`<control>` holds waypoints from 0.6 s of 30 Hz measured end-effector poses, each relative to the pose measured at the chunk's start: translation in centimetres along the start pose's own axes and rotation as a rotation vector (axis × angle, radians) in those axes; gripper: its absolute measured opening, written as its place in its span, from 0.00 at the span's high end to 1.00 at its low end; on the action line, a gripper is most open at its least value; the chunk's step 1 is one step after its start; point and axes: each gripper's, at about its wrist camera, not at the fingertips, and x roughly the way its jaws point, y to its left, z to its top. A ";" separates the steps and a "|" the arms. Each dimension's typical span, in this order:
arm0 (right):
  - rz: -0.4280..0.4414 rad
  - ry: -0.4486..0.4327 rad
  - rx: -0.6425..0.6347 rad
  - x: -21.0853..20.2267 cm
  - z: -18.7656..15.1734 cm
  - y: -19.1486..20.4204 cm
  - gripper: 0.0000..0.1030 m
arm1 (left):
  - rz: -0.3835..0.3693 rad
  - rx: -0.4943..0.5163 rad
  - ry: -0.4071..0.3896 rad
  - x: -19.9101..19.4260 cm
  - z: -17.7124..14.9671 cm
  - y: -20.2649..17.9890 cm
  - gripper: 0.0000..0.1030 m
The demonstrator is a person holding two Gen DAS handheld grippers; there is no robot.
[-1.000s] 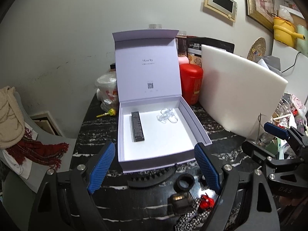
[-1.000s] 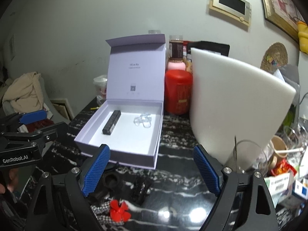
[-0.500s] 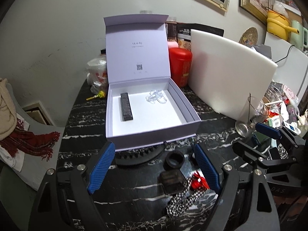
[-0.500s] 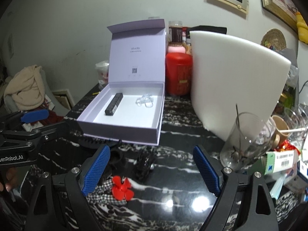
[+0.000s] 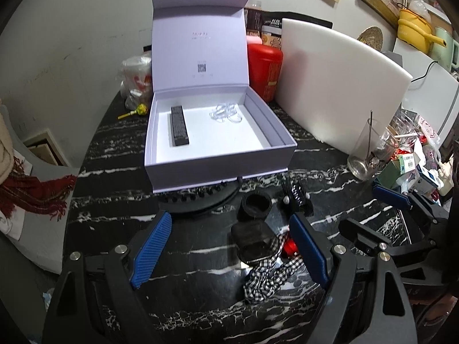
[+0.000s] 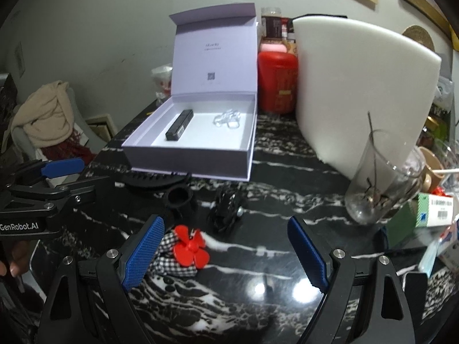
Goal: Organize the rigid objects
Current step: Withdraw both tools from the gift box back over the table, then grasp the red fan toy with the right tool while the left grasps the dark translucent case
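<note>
Both my grippers gape empty above the clutter.
I should centre my left gripper (image 5: 229, 253) squarely over the black case (image 5: 254, 242).

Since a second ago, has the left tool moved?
Yes. The left tool has dropped and tipped down: the lavender box sits higher in its view, with more tabletop clutter showing.

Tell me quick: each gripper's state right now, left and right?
Left gripper: open, holding nothing.
Right gripper: open, holding nothing.
</note>
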 end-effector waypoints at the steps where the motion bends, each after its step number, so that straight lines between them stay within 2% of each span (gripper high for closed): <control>1: 0.005 0.011 0.000 0.3 -0.2 0.1 0.14 | -0.003 -0.005 0.007 0.2 -0.2 0.2 0.18; 11: 0.041 0.084 0.002 2.1 -1.9 0.6 0.17 | -0.044 -0.059 0.056 1.5 -1.7 1.5 0.18; 18: 0.054 0.145 0.020 3.7 -3.0 0.4 0.22 | -0.039 -0.045 0.096 2.5 -2.7 1.5 0.18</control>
